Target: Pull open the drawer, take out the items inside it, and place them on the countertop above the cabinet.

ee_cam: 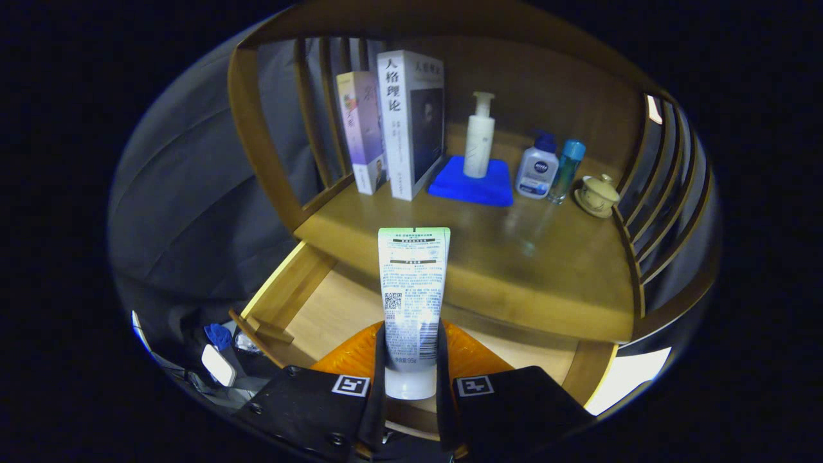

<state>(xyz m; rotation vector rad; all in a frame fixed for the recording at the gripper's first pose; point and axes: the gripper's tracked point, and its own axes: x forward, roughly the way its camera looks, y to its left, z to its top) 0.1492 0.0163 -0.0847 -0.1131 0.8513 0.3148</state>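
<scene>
A white squeeze tube with printed text stands upright, cap down, between my two fingers. My gripper is shut on the tube's lower part, held above the open wooden drawer. An orange item lies in the drawer right behind the tube. The wooden countertop stretches just beyond and above the drawer.
On the countertop's back stand two upright books, a white pump bottle on a blue cloth, a small blue-capped bottle, a teal bottle and a lidded cup. Slatted wooden sides flank the counter.
</scene>
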